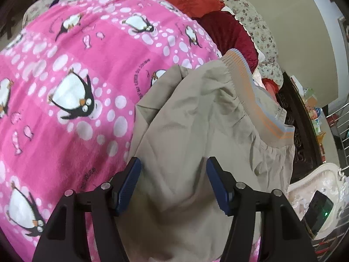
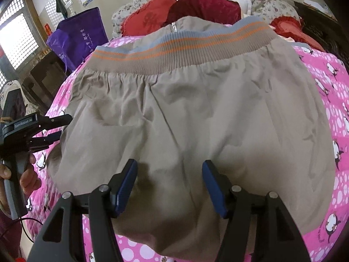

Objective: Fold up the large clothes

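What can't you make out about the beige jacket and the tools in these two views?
- Beige jacket, right wrist view: near end hidden behind the right tool.
- Sleeves: folded under, not visible.
- Left tool, right wrist view: fingertips hidden at the jacket's edge.
- Purple bag lettering: too small.

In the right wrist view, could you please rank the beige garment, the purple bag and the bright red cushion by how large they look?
1. beige garment, by far the largest in view.
2. purple bag.
3. bright red cushion.
The bag and cushion look close in size, and both sit farther back, so their order is unsure.
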Action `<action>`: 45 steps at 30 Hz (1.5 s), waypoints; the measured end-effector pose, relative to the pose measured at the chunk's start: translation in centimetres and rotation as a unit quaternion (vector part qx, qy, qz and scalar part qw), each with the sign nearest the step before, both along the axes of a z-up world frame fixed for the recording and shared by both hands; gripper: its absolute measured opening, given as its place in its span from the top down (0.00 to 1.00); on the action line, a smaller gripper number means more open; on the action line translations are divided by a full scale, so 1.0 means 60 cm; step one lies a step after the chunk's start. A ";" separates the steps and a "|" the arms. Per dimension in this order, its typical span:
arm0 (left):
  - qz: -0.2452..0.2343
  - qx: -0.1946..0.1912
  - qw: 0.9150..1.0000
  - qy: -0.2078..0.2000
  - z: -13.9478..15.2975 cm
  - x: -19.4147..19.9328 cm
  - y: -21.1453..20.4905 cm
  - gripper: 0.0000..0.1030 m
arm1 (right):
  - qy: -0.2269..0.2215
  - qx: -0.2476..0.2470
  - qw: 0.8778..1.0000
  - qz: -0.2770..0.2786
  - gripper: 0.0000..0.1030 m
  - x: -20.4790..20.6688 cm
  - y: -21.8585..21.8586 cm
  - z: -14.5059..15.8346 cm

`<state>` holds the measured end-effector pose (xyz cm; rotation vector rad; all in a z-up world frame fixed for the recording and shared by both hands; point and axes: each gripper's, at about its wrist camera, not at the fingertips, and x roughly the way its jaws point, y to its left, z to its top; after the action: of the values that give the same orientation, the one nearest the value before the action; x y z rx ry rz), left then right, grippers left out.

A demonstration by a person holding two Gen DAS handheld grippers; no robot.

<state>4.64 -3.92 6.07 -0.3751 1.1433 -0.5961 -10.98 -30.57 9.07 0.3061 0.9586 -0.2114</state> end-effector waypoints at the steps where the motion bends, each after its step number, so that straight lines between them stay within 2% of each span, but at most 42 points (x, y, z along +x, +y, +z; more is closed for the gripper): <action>1: 0.002 0.007 1.000 -0.011 0.007 -0.003 0.003 0.51 | 0.000 0.000 1.000 0.000 0.37 0.000 -0.001 0.001; 5: 0.008 0.030 0.999 -0.035 0.023 -0.005 0.010 0.51 | 0.001 0.003 1.000 -0.002 0.37 0.001 -0.004 -0.002; 10: 0.002 0.043 0.999 -0.022 0.009 0.004 0.009 0.51 | 0.001 0.014 1.000 -0.003 0.37 0.001 -0.001 -0.006; 15: -0.004 0.009 0.999 0.047 -0.043 0.024 -0.001 0.48 | 0.005 0.011 1.000 -0.001 0.37 0.001 0.000 -0.010; 17: 0.003 -0.005 0.999 0.052 -0.048 0.027 -0.002 0.44 | 0.005 0.012 1.000 -0.002 0.37 0.002 -0.001 -0.009; 20: -0.010 -0.025 0.998 0.056 -0.042 0.028 -0.018 0.44 | 0.005 0.011 1.000 -0.004 0.37 0.003 -0.004 -0.008; 22: -0.029 -0.030 0.998 0.049 -0.038 0.023 -0.032 0.48 | 0.005 0.011 1.000 -0.005 0.37 0.005 -0.007 -0.009; 24: -0.059 -0.027 0.998 0.024 -0.026 0.010 -0.045 0.61 | 0.000 0.014 1.000 -0.009 0.37 0.006 -0.010 -0.007; 27: -0.066 -0.013 0.998 0.000 -0.020 0.000 -0.041 0.71 | -0.025 0.023 0.999 -0.017 0.37 0.001 -0.015 0.002; 29: -0.060 -0.011 0.998 0.004 -0.021 0.001 -0.038 0.71 | -0.035 0.025 0.999 -0.017 0.37 0.002 -0.017 0.006; 33: -0.047 0.001 0.999 0.010 -0.018 0.001 -0.040 0.71 | -0.027 0.010 1.000 -0.004 0.39 0.014 -0.010 0.000; 45: -0.047 0.031 0.998 0.002 -0.018 -0.001 -0.055 0.68 | -0.014 0.011 1.000 0.001 0.39 0.030 -0.002 -0.005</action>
<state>4.59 -7.24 5.01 -0.2705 1.1857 -0.6400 -9.19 -30.66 8.78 0.3278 0.9335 -0.1953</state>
